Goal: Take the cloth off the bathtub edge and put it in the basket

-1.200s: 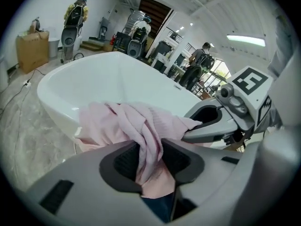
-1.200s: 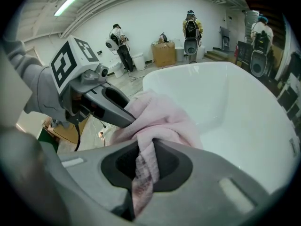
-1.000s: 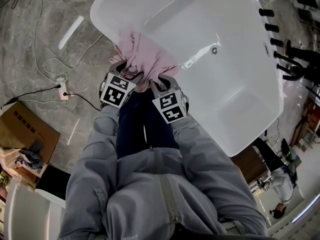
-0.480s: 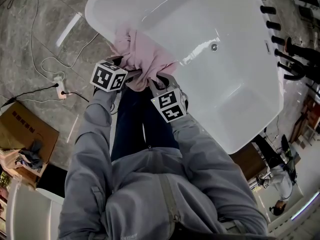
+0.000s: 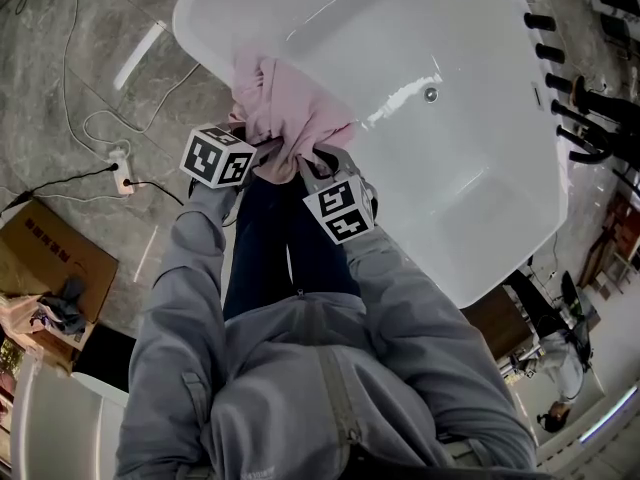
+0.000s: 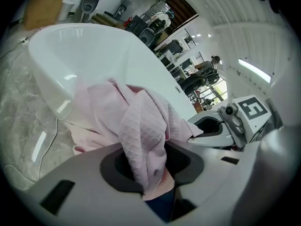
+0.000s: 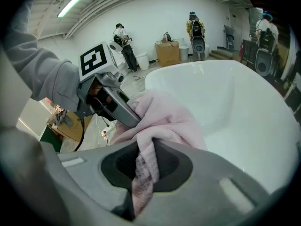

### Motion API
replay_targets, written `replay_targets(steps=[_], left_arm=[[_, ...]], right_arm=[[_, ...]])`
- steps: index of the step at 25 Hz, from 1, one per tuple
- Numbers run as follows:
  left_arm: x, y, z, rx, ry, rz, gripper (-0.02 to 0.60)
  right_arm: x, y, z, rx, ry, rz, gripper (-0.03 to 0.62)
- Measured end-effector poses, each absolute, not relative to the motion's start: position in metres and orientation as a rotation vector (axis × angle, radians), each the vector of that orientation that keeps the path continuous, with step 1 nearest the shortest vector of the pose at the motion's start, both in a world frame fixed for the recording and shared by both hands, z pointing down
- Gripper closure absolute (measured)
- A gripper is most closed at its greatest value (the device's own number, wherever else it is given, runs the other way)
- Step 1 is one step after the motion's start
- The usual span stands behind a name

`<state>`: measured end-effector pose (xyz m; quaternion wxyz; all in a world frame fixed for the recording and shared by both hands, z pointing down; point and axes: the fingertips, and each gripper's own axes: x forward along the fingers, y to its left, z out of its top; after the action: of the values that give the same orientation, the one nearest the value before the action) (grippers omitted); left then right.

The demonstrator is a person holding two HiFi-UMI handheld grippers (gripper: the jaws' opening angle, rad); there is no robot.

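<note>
A pink cloth (image 5: 288, 108) lies bunched over the near rim of the white bathtub (image 5: 190, 30). Both grippers meet at its lower edge, in front of my legs. My left gripper (image 5: 262, 154) has just been closing, and a thick fold of the cloth (image 6: 141, 126) is pinched between its pads. My right gripper (image 5: 312, 160) is shut on another fold of the cloth (image 7: 162, 121), which hangs down between its jaws (image 7: 143, 166). In the right gripper view the left gripper (image 7: 117, 108) pushes into the cloth from the left.
A power strip with cables (image 5: 120, 163) lies on the marble floor at the left, and a cardboard box (image 5: 50, 258) holds clothing. Black tap fittings (image 5: 560, 78) stand beyond the tub's far right side. People stand in the background (image 7: 122, 44).
My left gripper has rolled, so its marker cube now sits further left and tilted, and its jaws hold a fold of cloth. The right gripper has stayed where it was.
</note>
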<state>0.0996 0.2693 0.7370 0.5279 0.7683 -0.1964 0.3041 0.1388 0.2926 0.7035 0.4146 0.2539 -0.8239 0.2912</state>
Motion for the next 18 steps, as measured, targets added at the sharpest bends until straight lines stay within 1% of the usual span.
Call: replay_targets(steps=[4, 9, 18], left_arm=[[0.105, 0.274, 0.726, 1.849, -0.442, 0.727, 0.483], [0.107, 0.274, 0.704, 1.865, -0.422, 0.702, 0.488], [0.095, 0.263, 0.641, 1.902, -0.520, 0.586, 0.489]], right_arm=[[0.138, 0.293, 0.699, 0.626, -2.068, 0.727, 0.553], [0.136, 0.290, 0.681, 0.625, -2.092, 0.707, 0.553], [0.124, 0.273, 0.623, 0.631, -2.161, 0.615, 0.554]])
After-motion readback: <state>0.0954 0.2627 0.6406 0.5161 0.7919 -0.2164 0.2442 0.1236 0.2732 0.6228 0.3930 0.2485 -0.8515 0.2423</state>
